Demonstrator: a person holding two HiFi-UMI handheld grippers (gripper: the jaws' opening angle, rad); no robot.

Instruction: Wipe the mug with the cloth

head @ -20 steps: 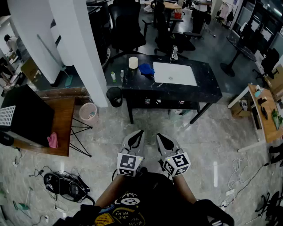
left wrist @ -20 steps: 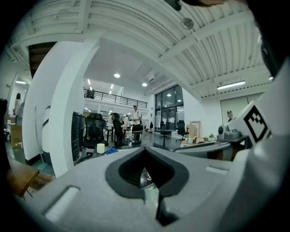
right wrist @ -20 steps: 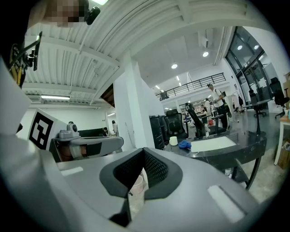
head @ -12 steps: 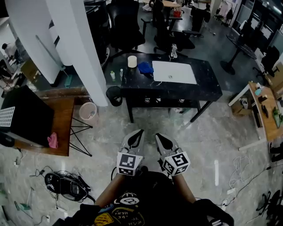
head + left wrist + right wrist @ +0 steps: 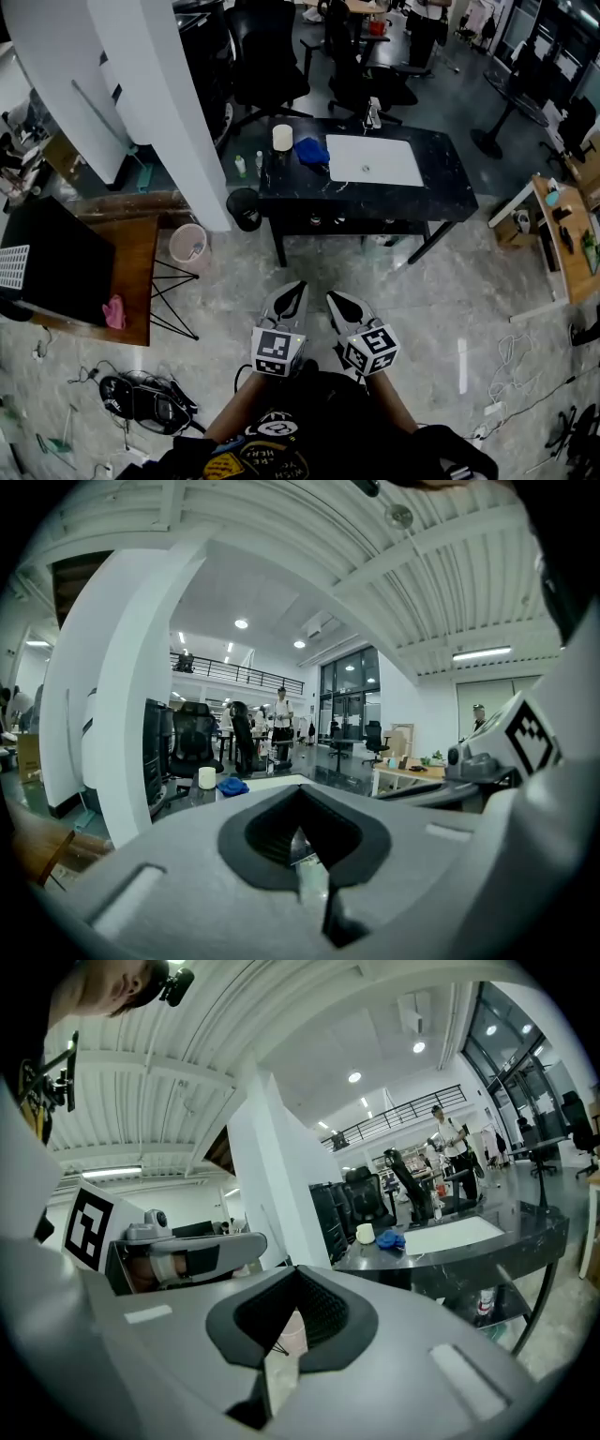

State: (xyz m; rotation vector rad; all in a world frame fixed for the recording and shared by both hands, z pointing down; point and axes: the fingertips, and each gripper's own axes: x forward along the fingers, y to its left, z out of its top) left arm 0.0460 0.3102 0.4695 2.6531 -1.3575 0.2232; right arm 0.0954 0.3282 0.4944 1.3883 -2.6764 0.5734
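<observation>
A cream mug (image 5: pixel 282 137) stands at the far left corner of a black table (image 5: pixel 441 192), with a blue cloth (image 5: pixel 311 149) crumpled right beside it. Both are small in the left gripper view, mug (image 5: pixel 207 778) and cloth (image 5: pixel 232 786), and in the right gripper view, mug (image 5: pixel 366 1234) and cloth (image 5: pixel 391 1239). My left gripper (image 5: pixel 294 290) and right gripper (image 5: pixel 336 299) hang side by side close to my body, well short of the table. Each is shut with nothing between its jaws.
A white mat (image 5: pixel 372 159) lies on the table and small bottles (image 5: pixel 241 164) stand at its left edge. A white pillar (image 5: pixel 159 94), a black bin (image 5: pixel 244 206) and a pink bin (image 5: pixel 188 242) are to the left. Office chairs (image 5: pixel 267 56) stand behind.
The head view has shifted a little, so the table sits slightly to the right and lower. Both grippers stay shut, side by side, and sit slightly higher in the picture.
</observation>
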